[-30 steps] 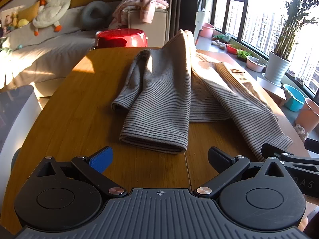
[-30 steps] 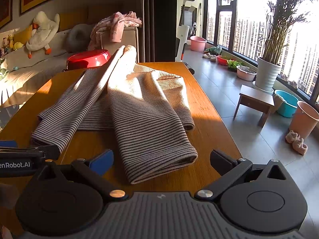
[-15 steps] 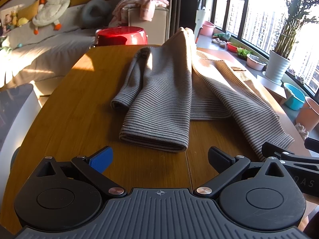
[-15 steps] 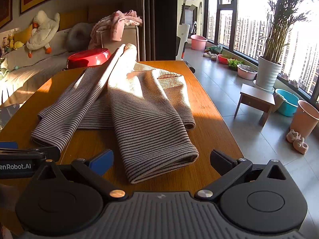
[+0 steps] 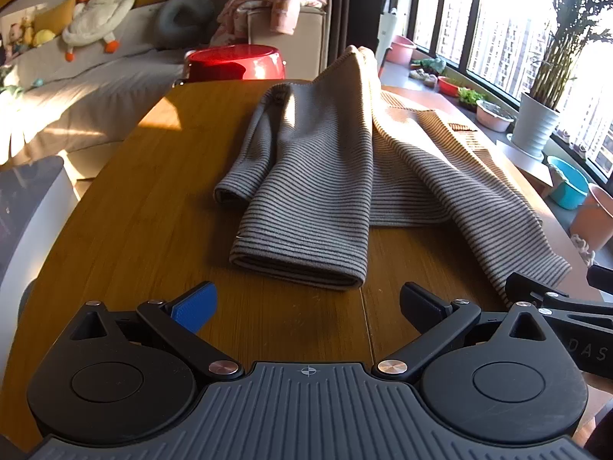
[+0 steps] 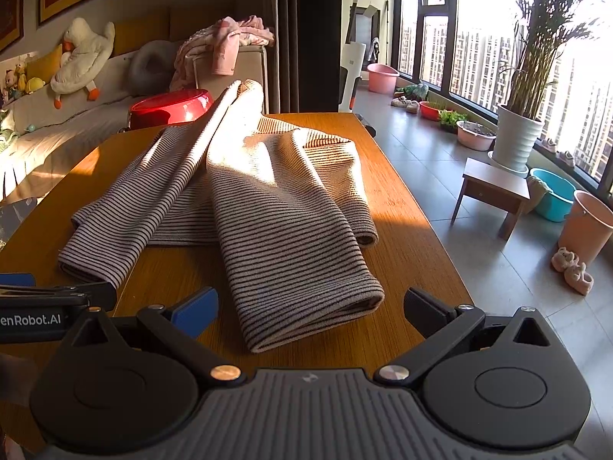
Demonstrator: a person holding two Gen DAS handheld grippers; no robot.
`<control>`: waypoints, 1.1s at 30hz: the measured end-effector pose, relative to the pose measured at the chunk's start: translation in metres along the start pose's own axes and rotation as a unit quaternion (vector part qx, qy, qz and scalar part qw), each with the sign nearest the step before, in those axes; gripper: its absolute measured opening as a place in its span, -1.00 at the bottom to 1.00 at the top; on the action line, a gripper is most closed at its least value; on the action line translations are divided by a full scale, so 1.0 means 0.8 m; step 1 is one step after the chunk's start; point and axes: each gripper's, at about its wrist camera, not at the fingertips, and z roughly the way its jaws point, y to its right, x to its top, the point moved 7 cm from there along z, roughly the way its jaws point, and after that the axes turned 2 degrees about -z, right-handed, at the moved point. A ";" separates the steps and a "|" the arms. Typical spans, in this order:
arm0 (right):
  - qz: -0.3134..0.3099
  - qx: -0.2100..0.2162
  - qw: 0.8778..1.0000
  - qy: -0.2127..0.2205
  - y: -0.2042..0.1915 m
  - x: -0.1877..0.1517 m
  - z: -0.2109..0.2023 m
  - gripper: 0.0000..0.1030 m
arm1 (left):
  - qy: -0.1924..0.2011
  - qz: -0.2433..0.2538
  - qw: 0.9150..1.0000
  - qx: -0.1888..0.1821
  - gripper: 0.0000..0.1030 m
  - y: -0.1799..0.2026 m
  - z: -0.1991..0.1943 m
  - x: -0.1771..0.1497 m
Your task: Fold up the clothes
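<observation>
A grey-brown striped sweater [image 5: 329, 176] lies on the wooden table [image 5: 153, 199], its two sleeves pulled toward me and its body bunched up at the far end. It also shows in the right wrist view [image 6: 276, 207]. My left gripper [image 5: 306, 303] is open and empty, just short of the left sleeve's cuff [image 5: 299, 264]. My right gripper [image 6: 310, 306] is open and empty, its jaws either side of the right sleeve's cuff [image 6: 318, 314]. Each gripper shows at the edge of the other's view.
A red basin [image 5: 235, 63] stands beyond the table's far end. A sofa with plush toys [image 5: 97, 36] is at the left. At the right are a small stool [image 6: 494, 188], buckets [image 6: 588, 226], a potted plant [image 6: 517, 142] and windows.
Both grippers have crept slightly forward toward the sleeve cuffs. The sweater has not moved and both grippers stay open.
</observation>
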 end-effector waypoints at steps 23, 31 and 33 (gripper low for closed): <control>0.031 0.107 0.994 -0.008 0.007 0.160 0.180 1.00 | 0.028 0.089 0.993 -0.070 1.00 0.030 0.136 0.156; 0.006 0.127 0.991 -0.030 -0.013 0.155 0.235 1.00 | 0.001 0.066 0.997 -0.051 1.00 0.012 0.174 0.135; 0.021 0.143 0.989 -0.031 -0.005 0.155 0.233 1.00 | -0.002 0.064 0.997 -0.050 1.00 0.012 0.171 0.133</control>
